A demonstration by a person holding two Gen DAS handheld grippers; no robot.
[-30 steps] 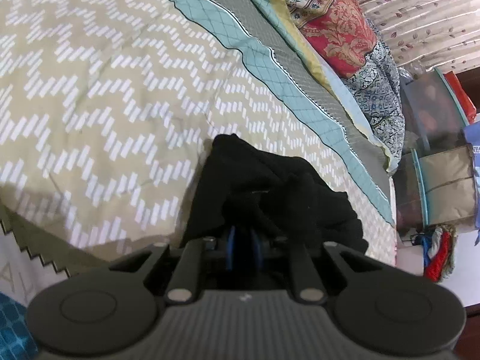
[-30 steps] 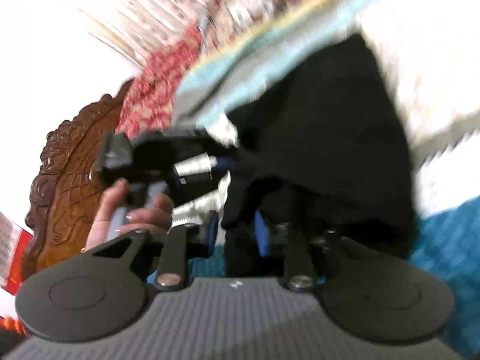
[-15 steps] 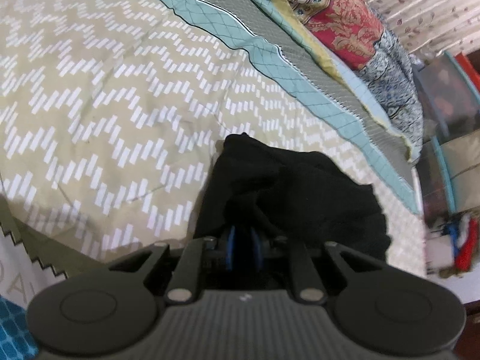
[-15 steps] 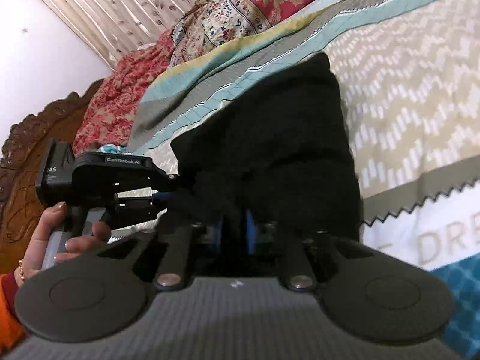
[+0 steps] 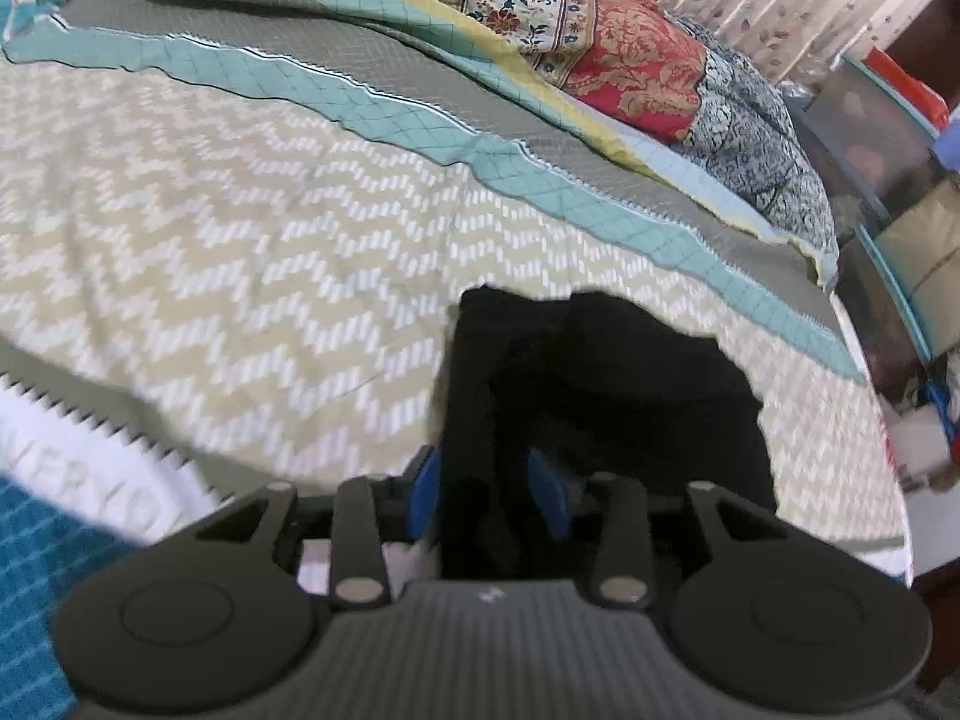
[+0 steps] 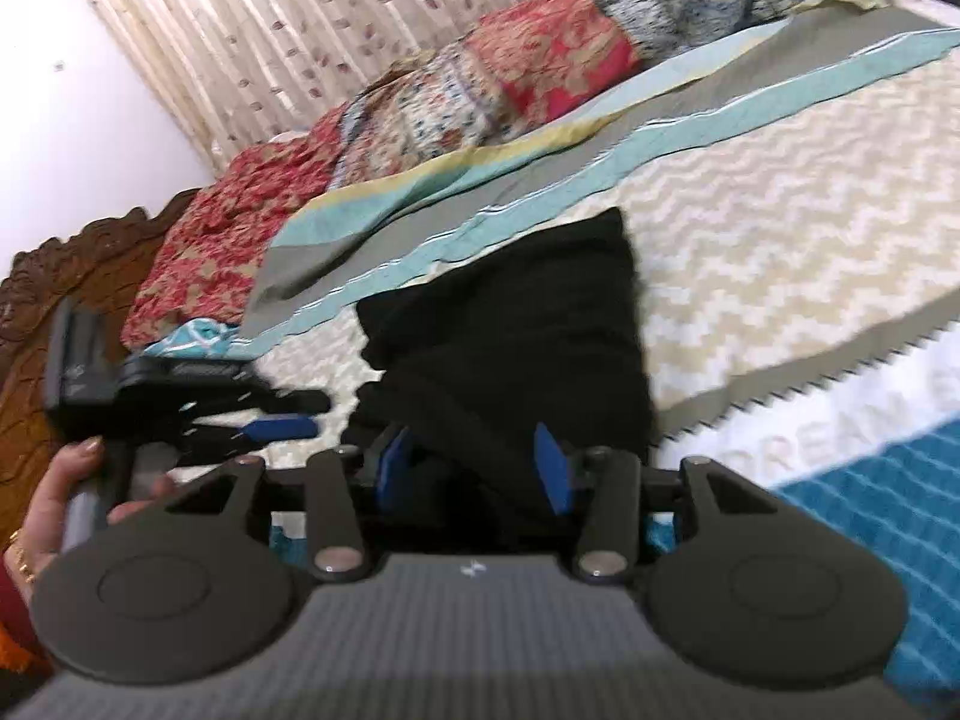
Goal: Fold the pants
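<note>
The black pants (image 5: 606,384) lie bunched and folded on the zigzag-patterned bedspread (image 5: 240,252). In the left wrist view my left gripper (image 5: 486,492) is open, its blue pads apart on either side of the near edge of the cloth. In the right wrist view the pants (image 6: 516,324) lie just ahead and my right gripper (image 6: 471,471) is open, with the cloth's near edge between its pads. The left gripper (image 6: 282,414) shows there at the left, held by a hand, its fingers apart beside the pants.
Patterned quilts and pillows (image 5: 600,48) are piled along the far side of the bed. A carved wooden headboard (image 6: 36,324) stands at the left. Storage boxes (image 5: 888,120) sit past the bed's right end. A blue mat (image 6: 888,510) lies at the near edge.
Both grippers have opened and let go of the pants, which now rest lower on the bedspread. The left gripper has drawn away from the cloth's side.
</note>
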